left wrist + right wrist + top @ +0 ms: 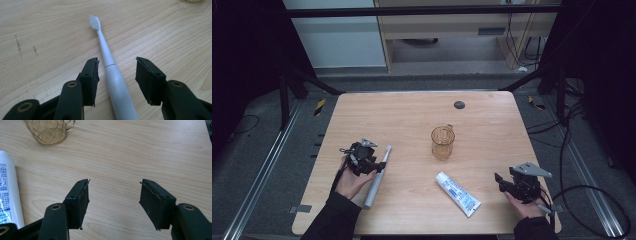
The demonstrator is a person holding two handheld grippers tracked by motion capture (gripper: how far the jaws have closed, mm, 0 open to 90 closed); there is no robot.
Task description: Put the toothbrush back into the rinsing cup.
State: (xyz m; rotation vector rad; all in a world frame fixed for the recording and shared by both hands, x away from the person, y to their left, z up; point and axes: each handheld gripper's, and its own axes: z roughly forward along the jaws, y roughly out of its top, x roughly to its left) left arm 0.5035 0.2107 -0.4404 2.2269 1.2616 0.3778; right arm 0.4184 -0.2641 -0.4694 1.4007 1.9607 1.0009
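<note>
Looking down the left claw (116, 62), we see the toothbrush (110, 67) lying between its jaws, pads spread and not touching it. Right claw (113, 183) gapes wide, tube (7, 192) off to its left.

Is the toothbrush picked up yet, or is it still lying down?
Not yet. The electric toothbrush lies flat on the table, between the left gripper pads, which don't press it. Gripping and lifting are left. The right gripper is open and empty, beside the toothpaste tube. The amber cup stands untouched.
</note>
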